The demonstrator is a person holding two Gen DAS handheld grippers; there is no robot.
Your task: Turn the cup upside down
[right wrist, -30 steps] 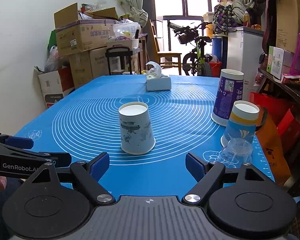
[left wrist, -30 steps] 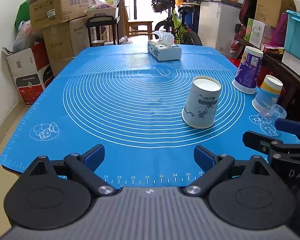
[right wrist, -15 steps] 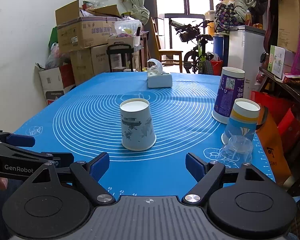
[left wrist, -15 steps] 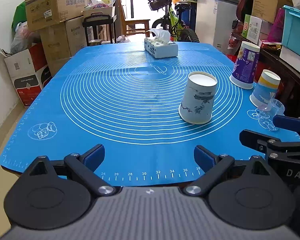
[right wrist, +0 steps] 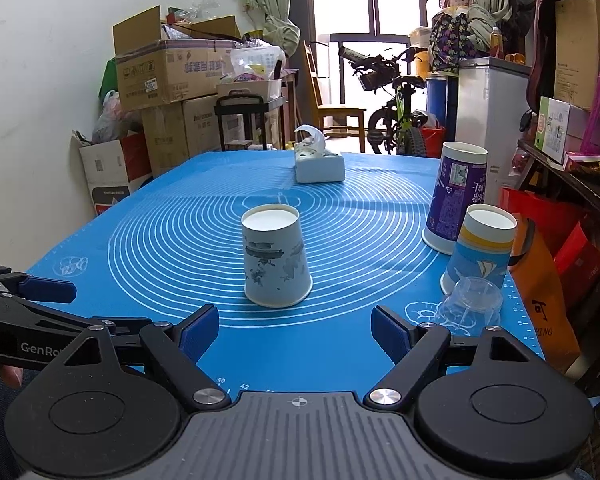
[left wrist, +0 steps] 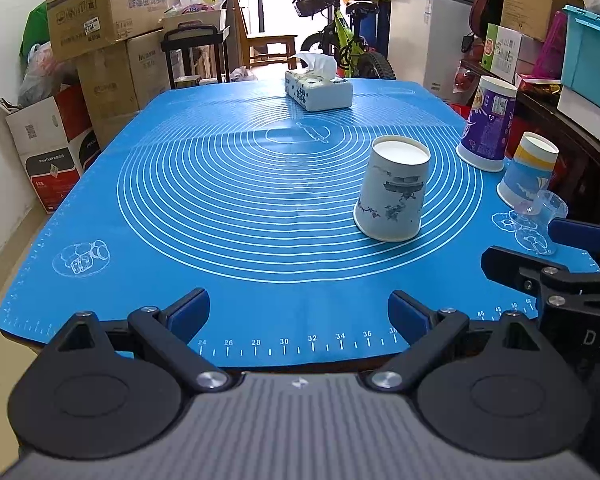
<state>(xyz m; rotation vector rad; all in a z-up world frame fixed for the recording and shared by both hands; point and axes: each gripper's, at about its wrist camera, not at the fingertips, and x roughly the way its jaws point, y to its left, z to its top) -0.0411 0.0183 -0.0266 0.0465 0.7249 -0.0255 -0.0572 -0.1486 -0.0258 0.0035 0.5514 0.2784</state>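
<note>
A white paper cup with a blue ink print (left wrist: 392,194) stands upside down, wide mouth on the blue mat (left wrist: 220,208), right of centre. It also shows in the right wrist view (right wrist: 276,256), straight ahead. My left gripper (left wrist: 299,312) is open and empty at the table's near edge, left of the cup. My right gripper (right wrist: 295,330) is open and empty, just short of the cup. Each gripper shows at the edge of the other's view.
A purple cup (left wrist: 487,124), a blue-and-yellow cup (left wrist: 528,176) and a small clear plastic cup (left wrist: 542,210) stand upside down along the mat's right edge. A tissue box (left wrist: 318,90) sits at the far end. Boxes, a bicycle and shelves surround the table.
Both grippers have drawn back and risen a little from the table, still open. The cup has not moved.
</note>
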